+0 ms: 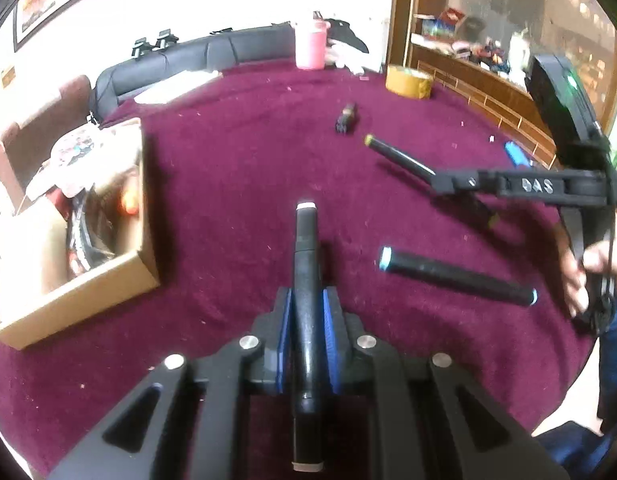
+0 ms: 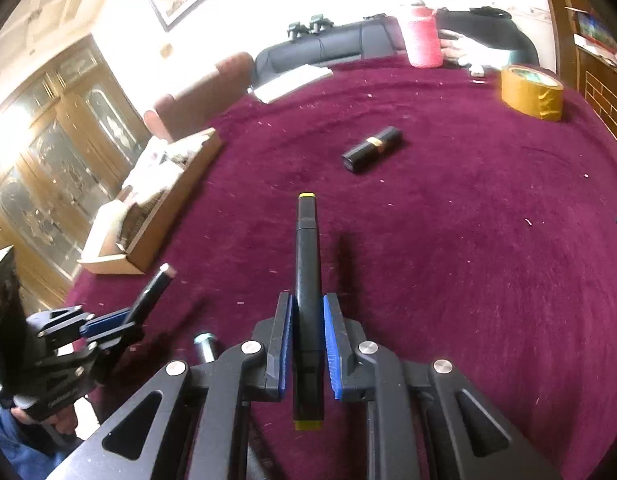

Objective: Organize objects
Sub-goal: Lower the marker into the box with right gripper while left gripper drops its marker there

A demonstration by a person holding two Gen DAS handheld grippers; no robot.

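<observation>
My left gripper (image 1: 307, 312) is shut on a black marker with white ends (image 1: 306, 264), which points forward above the maroon cloth. My right gripper (image 2: 307, 320) is shut on a black marker with yellow ends (image 2: 307, 264), also lifted off the cloth. In the left wrist view the right gripper (image 1: 440, 180) shows at the right with the yellow-ended marker (image 1: 400, 158). The right wrist view shows the left gripper (image 2: 120, 320) low at the left. A third black marker with blue ends (image 1: 456, 276) lies on the cloth between them. A black lipstick (image 2: 372, 148) lies further ahead.
An open cardboard box (image 1: 108, 280) holding several items sits at the table's left edge. A brown tape roll (image 2: 532, 92) and a pink bottle (image 2: 424, 38) stand at the far side, with white paper (image 2: 292, 80) nearby. A small blue object (image 1: 516, 154) lies far right.
</observation>
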